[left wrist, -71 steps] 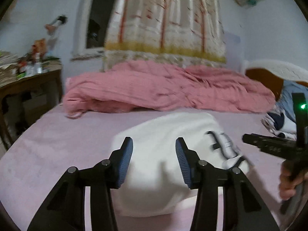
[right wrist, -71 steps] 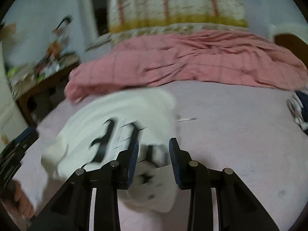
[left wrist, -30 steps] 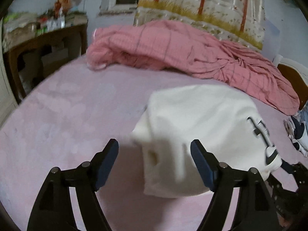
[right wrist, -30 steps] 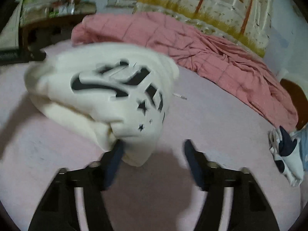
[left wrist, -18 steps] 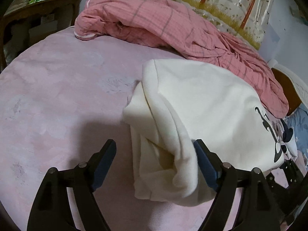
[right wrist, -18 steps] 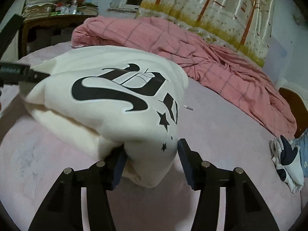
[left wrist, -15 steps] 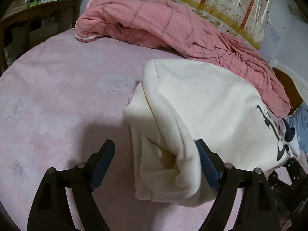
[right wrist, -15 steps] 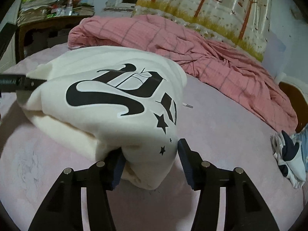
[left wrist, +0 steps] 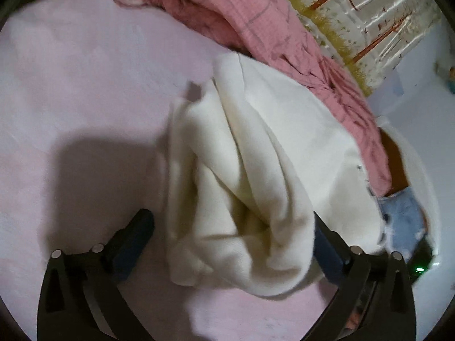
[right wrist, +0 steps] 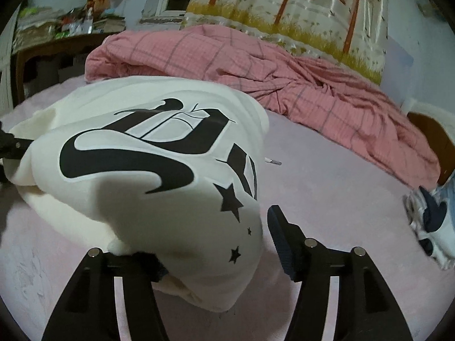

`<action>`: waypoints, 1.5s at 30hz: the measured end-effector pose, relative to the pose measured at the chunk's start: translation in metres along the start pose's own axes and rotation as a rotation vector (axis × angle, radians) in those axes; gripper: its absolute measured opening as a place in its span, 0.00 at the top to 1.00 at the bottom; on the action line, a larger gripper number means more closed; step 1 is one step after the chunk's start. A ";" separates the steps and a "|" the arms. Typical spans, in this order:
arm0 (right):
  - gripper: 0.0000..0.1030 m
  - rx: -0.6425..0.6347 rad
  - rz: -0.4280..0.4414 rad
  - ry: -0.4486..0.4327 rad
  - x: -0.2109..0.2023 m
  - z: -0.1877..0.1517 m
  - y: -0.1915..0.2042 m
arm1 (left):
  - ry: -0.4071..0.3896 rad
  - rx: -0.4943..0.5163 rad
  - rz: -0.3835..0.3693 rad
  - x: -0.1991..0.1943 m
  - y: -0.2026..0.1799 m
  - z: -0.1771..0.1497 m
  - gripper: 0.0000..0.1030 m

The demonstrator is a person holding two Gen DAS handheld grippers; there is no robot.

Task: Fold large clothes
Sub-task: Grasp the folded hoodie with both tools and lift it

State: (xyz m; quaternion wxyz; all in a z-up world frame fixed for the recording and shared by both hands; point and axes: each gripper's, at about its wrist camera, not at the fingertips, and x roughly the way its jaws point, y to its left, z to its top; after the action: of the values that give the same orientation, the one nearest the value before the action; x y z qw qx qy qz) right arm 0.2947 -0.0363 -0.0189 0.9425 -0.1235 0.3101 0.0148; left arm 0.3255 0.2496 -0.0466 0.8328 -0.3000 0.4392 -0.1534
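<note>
A folded cream sweatshirt (left wrist: 256,153) with a black print lies on the pink bed sheet (left wrist: 71,91); it also shows in the right wrist view (right wrist: 148,164). My left gripper (left wrist: 230,241) is open wide, its jaws on either side of the garment's bunched left end, with the right pad partly hidden behind cloth. My right gripper (right wrist: 213,244) is open, its jaws on either side of the garment's printed right end, with the left pad hidden under cloth. The garment's end bulges between the jaws in both views.
A crumpled pink checked quilt (right wrist: 256,65) lies along the far side of the bed. A blue and white garment pile (right wrist: 432,221) sits at the right edge. A cluttered wooden desk (right wrist: 57,42) stands at the left. A small white object (right wrist: 273,161) lies on the sheet.
Both grippers have moved in closer around the garment's ends. The left view has tilted and come nearer the bunched end; the right jaws stand wider apart than before.
</note>
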 end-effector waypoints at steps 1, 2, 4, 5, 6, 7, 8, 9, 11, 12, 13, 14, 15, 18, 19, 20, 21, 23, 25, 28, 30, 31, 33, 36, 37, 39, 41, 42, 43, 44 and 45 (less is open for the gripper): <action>0.44 0.011 0.011 -0.001 0.000 0.000 -0.002 | 0.018 -0.014 -0.029 0.002 -0.001 -0.001 0.01; 0.53 0.019 0.043 0.002 0.001 0.000 -0.002 | 0.018 -0.006 -0.019 0.003 -0.003 0.000 0.01; 0.59 0.011 0.031 0.003 0.002 0.002 0.002 | 0.013 0.004 0.006 0.013 -0.008 -0.002 0.01; 0.61 0.015 0.018 -0.012 0.001 0.004 0.003 | 0.009 0.031 0.032 0.015 -0.013 -0.003 0.04; 0.62 0.030 0.013 -0.029 -0.001 0.005 0.003 | 0.009 0.055 0.045 0.017 -0.020 -0.005 0.22; 0.63 0.044 0.011 -0.044 -0.003 0.005 0.002 | 0.004 0.052 0.048 0.014 -0.023 -0.006 0.41; 0.64 0.055 0.005 -0.063 -0.007 0.006 0.002 | -0.009 0.040 0.036 0.010 -0.024 -0.006 0.50; 0.65 0.056 -0.001 -0.080 -0.011 0.006 0.002 | -0.041 0.041 0.019 0.002 -0.026 -0.006 0.57; 0.66 0.033 -0.041 -0.168 -0.030 0.004 0.009 | -0.147 0.105 0.020 -0.017 -0.040 -0.012 0.62; 0.66 0.025 -0.053 -0.214 -0.041 0.002 0.011 | -0.184 0.152 0.025 -0.025 -0.050 -0.016 0.63; 0.66 0.017 -0.069 -0.264 -0.054 0.001 0.012 | -0.194 0.176 0.019 -0.029 -0.058 -0.018 0.64; 0.66 0.024 -0.081 -0.297 -0.066 0.001 0.009 | -0.202 0.187 0.001 -0.035 -0.066 -0.020 0.64; 0.66 0.047 -0.085 -0.314 -0.075 0.002 0.004 | -0.210 0.190 -0.022 -0.040 -0.072 -0.022 0.65; 0.66 0.131 -0.090 -0.362 -0.103 0.004 -0.019 | -0.270 0.270 -0.041 -0.057 -0.108 -0.030 0.65; 0.66 0.157 -0.088 -0.378 -0.113 0.004 -0.029 | -0.299 0.312 -0.035 -0.064 -0.124 -0.035 0.65; 0.66 0.169 -0.091 -0.395 -0.122 0.005 -0.038 | -0.316 0.346 -0.031 -0.070 -0.135 -0.037 0.65; 0.66 0.175 -0.096 -0.410 -0.129 0.004 -0.044 | -0.328 0.374 -0.033 -0.075 -0.150 -0.040 0.65; 0.66 0.178 -0.124 -0.461 -0.149 0.002 -0.063 | -0.334 0.393 -0.054 -0.079 -0.175 -0.042 0.65; 0.66 0.178 -0.144 -0.488 -0.164 0.004 -0.084 | -0.334 0.411 -0.071 -0.080 -0.201 -0.044 0.65; 0.66 0.203 -0.167 -0.493 -0.181 0.005 -0.125 | -0.333 0.446 -0.098 -0.070 -0.244 -0.050 0.65; 0.66 0.212 -0.196 -0.502 -0.188 0.002 -0.156 | -0.317 0.478 -0.123 -0.052 -0.277 -0.056 0.65; 0.67 0.214 -0.214 -0.508 -0.191 0.000 -0.170 | -0.313 0.500 -0.132 -0.042 -0.296 -0.061 0.65; 0.66 0.223 -0.265 -0.522 -0.196 -0.006 -0.210 | -0.308 0.540 -0.162 -0.017 -0.334 -0.069 0.65; 0.66 0.238 -0.339 -0.535 -0.200 -0.014 -0.275 | -0.298 0.616 -0.214 0.029 -0.392 -0.087 0.65; 0.66 0.231 -0.374 -0.537 -0.201 -0.016 -0.297 | -0.288 0.624 -0.226 0.043 -0.410 -0.092 0.65; 0.66 0.201 -0.447 -0.547 -0.204 -0.020 -0.335 | -0.273 0.643 -0.266 0.073 -0.450 -0.102 0.65; 0.66 0.186 -0.522 -0.567 -0.207 -0.025 -0.376 | -0.290 0.674 -0.310 0.101 -0.495 -0.109 0.65; 0.66 0.189 -0.550 -0.580 -0.208 -0.027 -0.398 | -0.308 0.693 -0.329 0.114 -0.517 -0.113 0.65; 0.66 0.185 -0.576 -0.600 -0.209 -0.029 -0.417 | -0.335 0.722 -0.348 0.129 -0.540 -0.117 0.65; 0.66 0.170 -0.614 -0.617 -0.208 -0.033 -0.436 | -0.355 0.750 -0.361 0.140 -0.558 -0.121 0.65; 0.66 0.158 -0.648 -0.626 -0.207 -0.036 -0.455 | -0.368 0.766 -0.373 0.153 -0.574 -0.124 0.65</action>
State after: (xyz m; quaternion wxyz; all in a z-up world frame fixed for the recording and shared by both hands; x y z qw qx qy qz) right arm 0.1543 -0.4763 0.1763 0.9534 -0.1317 -0.0440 -0.2680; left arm 0.3146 -0.3188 0.1662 0.9059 -0.0669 0.1345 -0.3960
